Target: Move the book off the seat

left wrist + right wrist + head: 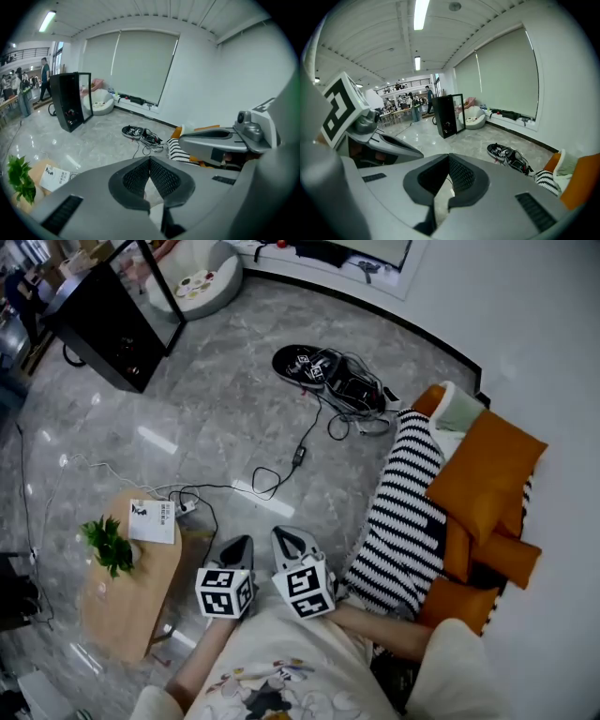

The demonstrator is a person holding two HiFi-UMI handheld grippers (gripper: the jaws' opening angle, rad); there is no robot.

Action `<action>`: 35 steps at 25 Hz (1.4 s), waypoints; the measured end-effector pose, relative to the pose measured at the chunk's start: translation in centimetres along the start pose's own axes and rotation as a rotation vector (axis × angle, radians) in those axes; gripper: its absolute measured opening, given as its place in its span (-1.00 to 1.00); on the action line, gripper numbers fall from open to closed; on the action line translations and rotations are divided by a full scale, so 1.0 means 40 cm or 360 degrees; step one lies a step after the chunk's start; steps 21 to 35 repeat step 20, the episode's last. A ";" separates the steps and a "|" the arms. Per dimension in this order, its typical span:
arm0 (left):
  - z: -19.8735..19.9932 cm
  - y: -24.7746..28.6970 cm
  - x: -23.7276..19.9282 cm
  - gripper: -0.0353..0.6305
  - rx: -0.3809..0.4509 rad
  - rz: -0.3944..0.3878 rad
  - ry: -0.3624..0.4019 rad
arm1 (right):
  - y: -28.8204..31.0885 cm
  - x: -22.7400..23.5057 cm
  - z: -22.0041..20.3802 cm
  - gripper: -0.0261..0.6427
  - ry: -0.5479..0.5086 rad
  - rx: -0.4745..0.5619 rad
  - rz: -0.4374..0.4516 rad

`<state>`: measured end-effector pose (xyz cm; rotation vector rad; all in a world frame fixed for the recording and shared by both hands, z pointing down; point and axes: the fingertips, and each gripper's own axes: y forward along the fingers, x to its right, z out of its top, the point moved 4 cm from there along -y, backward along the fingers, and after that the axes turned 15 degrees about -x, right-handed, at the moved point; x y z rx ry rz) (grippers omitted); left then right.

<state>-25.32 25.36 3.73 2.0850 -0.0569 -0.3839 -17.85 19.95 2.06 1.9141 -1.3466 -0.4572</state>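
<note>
A white book (153,520) lies flat on a small wooden table (131,601) at the lower left, next to a green plant (111,545). The left gripper view also catches the book (55,178). The seat is a sofa at the right, covered by a black-and-white striped blanket (405,512) and orange cushions (483,474). My left gripper (236,547) and right gripper (292,542) hang side by side above the floor between table and sofa. Both are shut with nothing between the pads, as each own view shows: left gripper (150,161), right gripper (449,159).
A black pad with tangled cables (328,376) lies on the grey marble floor ahead, and a cable (281,474) runs from it toward the table. A black glass-fronted cabinet (112,320) and a white round seat (197,282) stand at the far left.
</note>
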 end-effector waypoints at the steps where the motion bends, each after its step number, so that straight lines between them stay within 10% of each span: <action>1: -0.005 0.001 0.001 -0.87 -0.0009 -0.0006 -0.0008 | -0.005 -0.002 -0.001 -0.90 -0.0001 0.0005 -0.0012; 35: 0.000 -0.021 0.015 -0.87 0.0060 0.0055 -0.0062 | -0.015 -0.017 0.002 -0.90 -0.0162 0.0008 0.0029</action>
